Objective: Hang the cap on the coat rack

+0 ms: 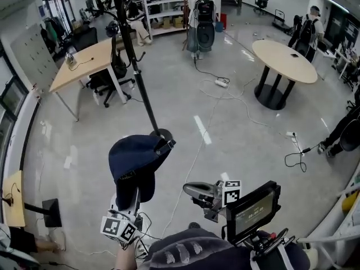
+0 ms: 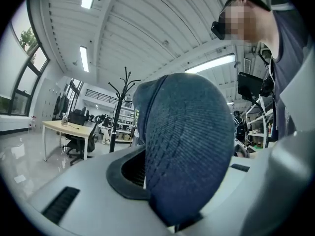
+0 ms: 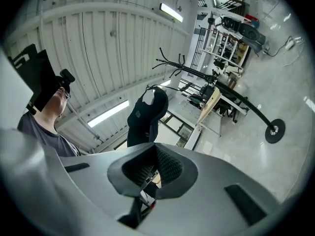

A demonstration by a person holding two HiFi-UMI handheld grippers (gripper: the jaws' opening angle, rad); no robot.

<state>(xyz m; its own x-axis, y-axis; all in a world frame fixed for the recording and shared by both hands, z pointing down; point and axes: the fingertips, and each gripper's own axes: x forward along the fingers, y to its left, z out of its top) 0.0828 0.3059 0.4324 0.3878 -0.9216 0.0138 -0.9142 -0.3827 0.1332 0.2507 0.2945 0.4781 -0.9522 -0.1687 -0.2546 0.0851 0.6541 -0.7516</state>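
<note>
I had the left gripper (image 1: 136, 191) (image 2: 167, 195) clenched on the dark navy fabric cap (image 1: 138, 161) (image 2: 189, 141), with its jaws pinching the cloth low down and the crown bulging up above them. The head view showed the cap raised in the air on my side of the tall black metal coat rack (image 1: 142, 89), its image overlapping the rack's round base but clear of every hook. In the left gripper view the coat rack (image 2: 118, 117) stood well beyond the cap and to its left, with its curved hooks spread at the top. The right gripper (image 1: 189, 189) (image 3: 155, 168) was closed with its pads pressed together and nothing between them, and it hovered just beside the cap, on the side away from the rack's pole. In the right gripper view the cap (image 3: 147, 114) hung above those jaws, and the coat rack (image 3: 236, 100) ran slantwise across the frame behind it. A small dark screen (image 1: 254, 210) sat on the rig near that gripper. Left of the coat rack was a rectangular pale wooden surface (image 1: 73, 75) on white legs, and well to its right was a round pale wooden surface (image 1: 275, 58) on a black pedestal. Beyond the rack, a person with a black backpack (image 1: 201, 18) stood on the glossy grey floor (image 1: 236, 134).
</note>
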